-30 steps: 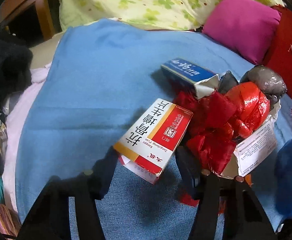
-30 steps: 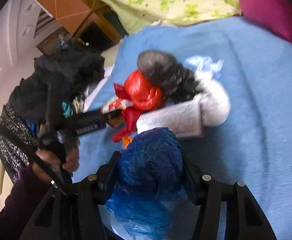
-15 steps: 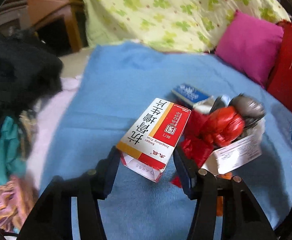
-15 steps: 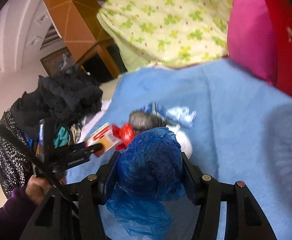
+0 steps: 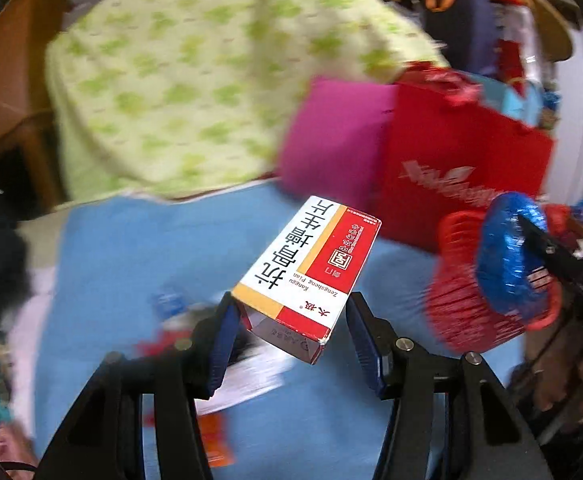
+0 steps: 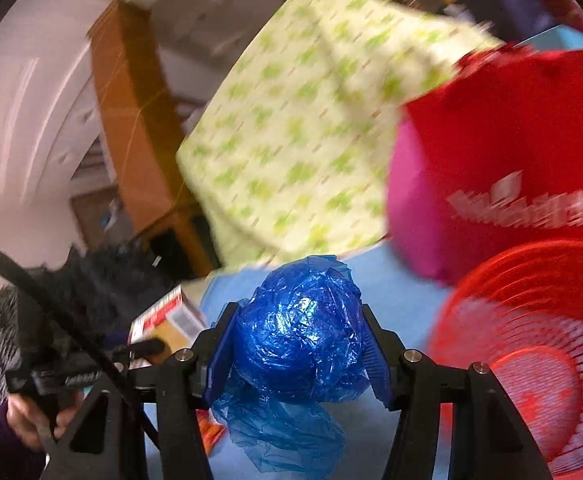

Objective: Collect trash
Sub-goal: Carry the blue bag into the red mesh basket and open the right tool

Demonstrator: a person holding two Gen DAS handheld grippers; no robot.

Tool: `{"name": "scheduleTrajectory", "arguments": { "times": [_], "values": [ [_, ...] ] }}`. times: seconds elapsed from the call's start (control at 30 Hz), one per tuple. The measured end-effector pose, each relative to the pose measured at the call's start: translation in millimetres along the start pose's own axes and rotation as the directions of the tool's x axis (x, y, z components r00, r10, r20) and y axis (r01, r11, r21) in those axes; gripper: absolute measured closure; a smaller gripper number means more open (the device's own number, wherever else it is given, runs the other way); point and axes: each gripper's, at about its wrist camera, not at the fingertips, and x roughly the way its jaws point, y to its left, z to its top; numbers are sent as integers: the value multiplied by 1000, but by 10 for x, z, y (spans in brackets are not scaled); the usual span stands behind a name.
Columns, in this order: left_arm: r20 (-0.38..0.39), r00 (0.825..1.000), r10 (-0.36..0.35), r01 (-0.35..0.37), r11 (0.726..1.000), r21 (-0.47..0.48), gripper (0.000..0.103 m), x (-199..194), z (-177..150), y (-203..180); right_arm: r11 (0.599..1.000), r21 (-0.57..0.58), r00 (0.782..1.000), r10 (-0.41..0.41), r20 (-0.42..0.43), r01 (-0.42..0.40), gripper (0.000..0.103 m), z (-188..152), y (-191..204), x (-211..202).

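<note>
Above the blue blanket [image 5: 139, 264] I carry two pieces of trash at once. My left gripper [image 5: 289, 334] pinches the open end of a red and white medicine box [image 5: 311, 272], which sticks out forward and tilts up, clear of the blanket. My right gripper [image 6: 297, 346] is pressed around a crumpled blue plastic bag [image 6: 299, 332], with a loose tail of film hanging below the jaws. A red mesh basket [image 6: 531, 340] sits just to the right, which I judge to be where both belong.

The box worries me most: I hold only its hollow, flapped end, so it could crush, pivot or slide out. The bag is springy and slick, and its tail might snag on the basket rim and leave it draped outside. With both hands converging, the grippers could knock together.
</note>
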Motion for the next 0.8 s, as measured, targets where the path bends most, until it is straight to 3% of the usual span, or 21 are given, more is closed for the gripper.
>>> {"name": "scheduleTrajectory", "arguments": {
  "times": [0.2,0.33,0.47,0.57,0.7,0.8],
  "values": [
    [3,983,-186,185,981,61,46,237,306,-920,982,129,980,-155,125,139,41,306,-644,-488],
    [-21,971,-240,240,964,115,45,369,381,-1443,957,220,970,-219,108,191,41,311,-991,-633],
    [-66,959,-274,280,952,123,44,627,370,-1742,921,310,961,-269,65,237,33,285,-1319,-694],
    [-90,960,-267,276,955,110,44,715,325,-1784,901,359,952,-293,88,244,18,271,-1438,-806],
    [-77,966,-246,252,964,83,44,615,234,-1595,908,349,954,-283,104,231,18,242,-1407,-870],
    [-48,979,-199,201,978,59,44,449,138,-1297,943,278,966,-224,126,182,18,268,-1191,-803]
  ]
}}
